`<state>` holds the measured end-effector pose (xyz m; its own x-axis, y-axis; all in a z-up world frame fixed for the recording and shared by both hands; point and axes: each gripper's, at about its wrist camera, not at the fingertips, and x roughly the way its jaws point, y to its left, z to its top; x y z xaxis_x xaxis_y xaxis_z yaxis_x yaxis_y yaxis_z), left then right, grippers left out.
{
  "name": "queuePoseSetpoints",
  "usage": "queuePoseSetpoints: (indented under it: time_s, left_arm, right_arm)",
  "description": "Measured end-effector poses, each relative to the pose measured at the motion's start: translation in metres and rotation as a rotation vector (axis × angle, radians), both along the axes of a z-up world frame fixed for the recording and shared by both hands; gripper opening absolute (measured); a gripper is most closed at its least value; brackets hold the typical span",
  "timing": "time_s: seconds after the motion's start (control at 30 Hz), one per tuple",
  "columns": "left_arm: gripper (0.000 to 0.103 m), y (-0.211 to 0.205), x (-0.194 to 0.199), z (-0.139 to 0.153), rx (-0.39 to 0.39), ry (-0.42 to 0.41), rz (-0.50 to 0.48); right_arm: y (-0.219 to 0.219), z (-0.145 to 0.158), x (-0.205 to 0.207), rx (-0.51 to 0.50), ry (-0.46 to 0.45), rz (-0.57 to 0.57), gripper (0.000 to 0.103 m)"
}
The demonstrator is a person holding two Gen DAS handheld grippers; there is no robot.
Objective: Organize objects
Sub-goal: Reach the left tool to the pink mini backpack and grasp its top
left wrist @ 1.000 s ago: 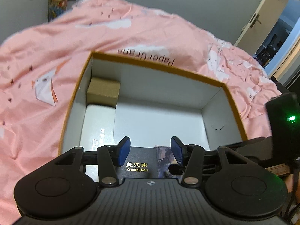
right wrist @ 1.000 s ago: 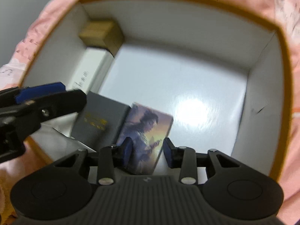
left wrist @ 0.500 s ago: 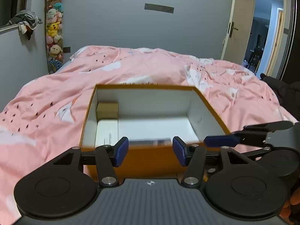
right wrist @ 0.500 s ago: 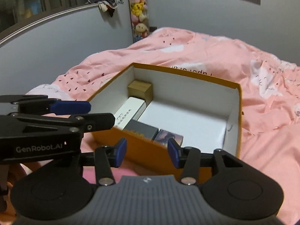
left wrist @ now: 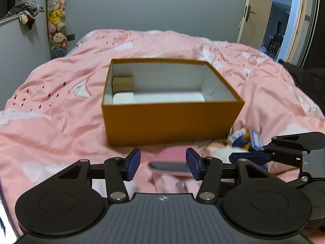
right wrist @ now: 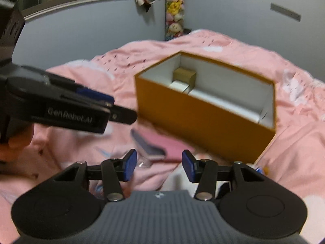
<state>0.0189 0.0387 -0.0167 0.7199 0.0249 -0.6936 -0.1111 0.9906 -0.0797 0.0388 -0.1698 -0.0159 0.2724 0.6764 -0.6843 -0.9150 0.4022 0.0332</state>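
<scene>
An open orange box (left wrist: 168,122) with a white inside stands on the pink bed; it also shows in the right wrist view (right wrist: 205,118). A small brown carton (left wrist: 122,82) and a white box (left wrist: 122,97) lie in its far left corner. My left gripper (left wrist: 163,163) is open and empty, low in front of the box, over a pink flat case (left wrist: 172,160). My right gripper (right wrist: 157,165) is open and empty, beside the left one, near the same pink case (right wrist: 154,144). A white, blue and yellow plush toy (left wrist: 241,137) lies by the box's front right corner.
The pink duvet (left wrist: 61,101) covers the whole bed. A grey wall with a column of plush toys (left wrist: 56,26) is at the back left. An open door (left wrist: 280,20) is at the right. The left gripper's body (right wrist: 61,105) crosses the right wrist view.
Both grippers have pulled back out of the box and down towards the bed in front of it. The dark and picture boxes inside are now hidden by the front wall.
</scene>
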Motion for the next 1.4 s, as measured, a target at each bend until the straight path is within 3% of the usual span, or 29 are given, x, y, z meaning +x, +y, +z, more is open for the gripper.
queuePoseSetpoints:
  time_s: [0.33,0.5,0.6,0.77,0.93,1.03,1.2,1.33,1.4]
  left_arm:
    - [0.056,0.009,-0.027,-0.026,-0.006,0.127,-0.039]
    - [0.054,0.012,-0.026,-0.031,-0.027,0.137,-0.049]
    - [0.054,0.013,-0.026,-0.032,-0.033,0.138,-0.046]
    - [0.054,0.017,-0.025,-0.028,-0.044,0.118,-0.035]
    - [0.054,0.018,-0.021,-0.022,-0.039,0.089,-0.045]
    - [0.054,0.021,-0.019,-0.015,-0.05,0.063,-0.047]
    - [0.055,0.026,-0.022,0.002,-0.066,-0.001,-0.06]
    - [0.062,0.026,-0.009,-0.001,-0.049,0.02,-0.082]
    - [0.062,0.026,0.002,-0.008,-0.039,0.036,-0.099]
  right_arm:
    - [0.014,-0.021,-0.019,-0.115,0.014,0.09,0.051]
    - [0.023,-0.033,-0.015,-0.163,0.022,0.072,0.05]
    - [0.031,-0.038,-0.013,-0.179,0.005,0.062,0.045]
    - [0.035,-0.026,-0.012,-0.13,-0.1,0.047,0.026]
    - [0.035,-0.008,0.001,-0.06,-0.101,0.022,0.016]
    - [0.034,0.011,0.013,0.009,-0.031,0.014,0.011]
    - [0.033,0.032,0.045,0.114,0.231,-0.025,0.01]
    - [0.038,0.02,0.066,0.132,0.413,-0.07,0.01]
    - [0.041,0.01,0.072,0.119,0.419,-0.103,0.009]
